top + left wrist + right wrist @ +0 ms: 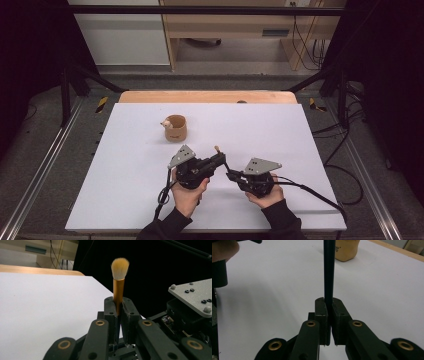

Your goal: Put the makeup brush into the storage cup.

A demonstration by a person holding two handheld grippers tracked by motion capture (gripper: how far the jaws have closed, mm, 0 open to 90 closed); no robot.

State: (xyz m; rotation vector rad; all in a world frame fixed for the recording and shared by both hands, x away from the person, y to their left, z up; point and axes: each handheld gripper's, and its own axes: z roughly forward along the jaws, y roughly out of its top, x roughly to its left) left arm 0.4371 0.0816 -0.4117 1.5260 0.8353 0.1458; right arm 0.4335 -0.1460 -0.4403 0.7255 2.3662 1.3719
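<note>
A makeup brush [218, 150] with pale bristles, a gold ferrule and a black handle is held between my two grippers above the middle of the white table [120, 200]. In the left gripper view, my left gripper [119, 305] is shut on the gold ferrule, with the brush [119, 270] bristles standing up past the jaws. My right gripper [329, 305] is shut on the brush's black handle [329, 270]. From the high view, the left gripper [220, 159] and right gripper [231, 175] sit close together, tips almost meeting.
A tan cup [176, 128] with a small pale item in it stands behind the grippers, toward the back of the table; the cup [345, 250] also shows ahead of the right jaws. A wooden edge [207, 96] runs behind the white sheet. Cables trail off to the right.
</note>
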